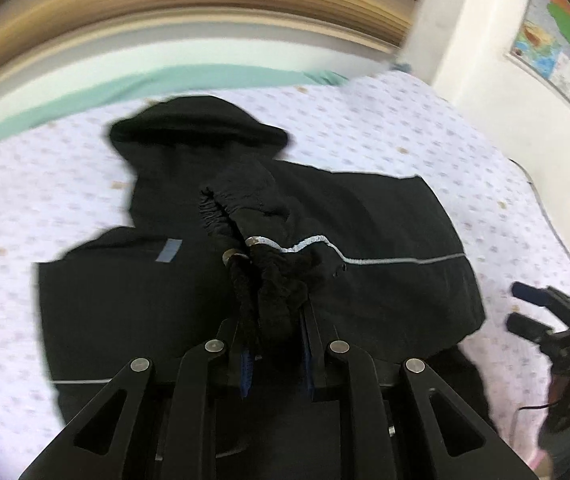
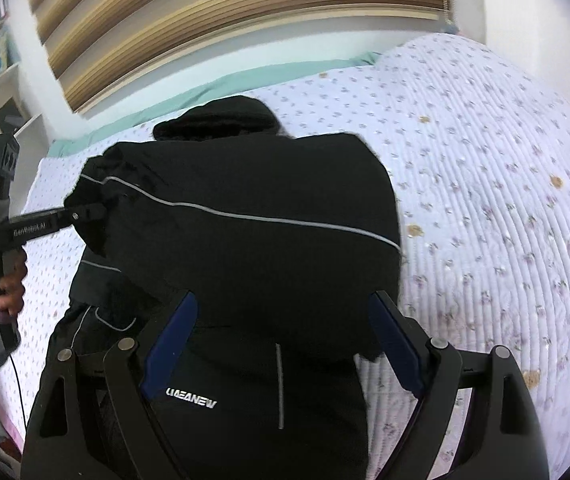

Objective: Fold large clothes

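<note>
Both grippers matter: the left gripper (image 1: 275,320) is clenched on the sleeve cuff (image 1: 253,216) of the black jacket (image 2: 253,216) on the bed (image 2: 485,200), so carry it across flat (no bunching), while the right gripper (image 2: 283,344), released, hovers with the jacket's body lying beyond its jaws.

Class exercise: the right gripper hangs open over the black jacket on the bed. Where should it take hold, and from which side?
Probably the jacket's free right-hand edge, approached from the quilt side: it lies exposed there, while the left gripper already pinches the opposite sleeve cuff. The right gripper is open.
</note>
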`<state>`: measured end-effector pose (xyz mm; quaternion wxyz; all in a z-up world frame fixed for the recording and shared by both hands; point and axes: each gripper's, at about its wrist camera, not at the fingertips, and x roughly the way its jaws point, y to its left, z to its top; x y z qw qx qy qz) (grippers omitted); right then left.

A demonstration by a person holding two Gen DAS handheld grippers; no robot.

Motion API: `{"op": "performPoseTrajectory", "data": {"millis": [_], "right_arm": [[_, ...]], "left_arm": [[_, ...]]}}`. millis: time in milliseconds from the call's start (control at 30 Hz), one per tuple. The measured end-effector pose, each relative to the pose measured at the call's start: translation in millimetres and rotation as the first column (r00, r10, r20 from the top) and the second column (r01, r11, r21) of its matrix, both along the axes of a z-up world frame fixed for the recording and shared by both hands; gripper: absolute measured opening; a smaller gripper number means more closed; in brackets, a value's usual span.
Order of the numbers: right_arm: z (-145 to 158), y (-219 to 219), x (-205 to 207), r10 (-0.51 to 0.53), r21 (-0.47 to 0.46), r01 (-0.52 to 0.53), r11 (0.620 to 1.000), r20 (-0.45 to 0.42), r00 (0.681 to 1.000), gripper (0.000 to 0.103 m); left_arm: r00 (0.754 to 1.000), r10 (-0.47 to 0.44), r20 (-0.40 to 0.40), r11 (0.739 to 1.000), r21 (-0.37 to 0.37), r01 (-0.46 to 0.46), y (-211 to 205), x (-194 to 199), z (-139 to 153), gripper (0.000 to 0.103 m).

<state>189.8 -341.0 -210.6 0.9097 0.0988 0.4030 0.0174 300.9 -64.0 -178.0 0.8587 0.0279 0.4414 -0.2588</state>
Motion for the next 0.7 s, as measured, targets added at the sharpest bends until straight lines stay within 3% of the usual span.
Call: {"op": "performPoseTrajectory", "data": {"millis": [233,367,467,700], "right_arm": [[4,10,5,0.027,0.016,-0.027,1.000,-0.007,1.000,0.089],[1,13,7,0.034,0.017,-0.034,0.999,-0.021,0.999,0.089],[-3,14,9,0.036,0.026,-0.035,0.999,-0.033,0.999,0.089],[-7,23,14,0.057,0.043,-0.055,0.998,-0.056,0.997,0.089]], "left_arm": [[0.986,0.162,0.026,0.985,0.061,-0.164,87,19,3,0.018],[0.975,0.224,-0.007,0.971,0.085,-0.223,119,24,-12,0.018],[0.971,0.234,-0.054,0.967,0.112,-0.227,125,26,-35,0.018],[0.955,0.253,-0.155,0.927,0.323,-0.193,109,31,-117,0.021]]}}
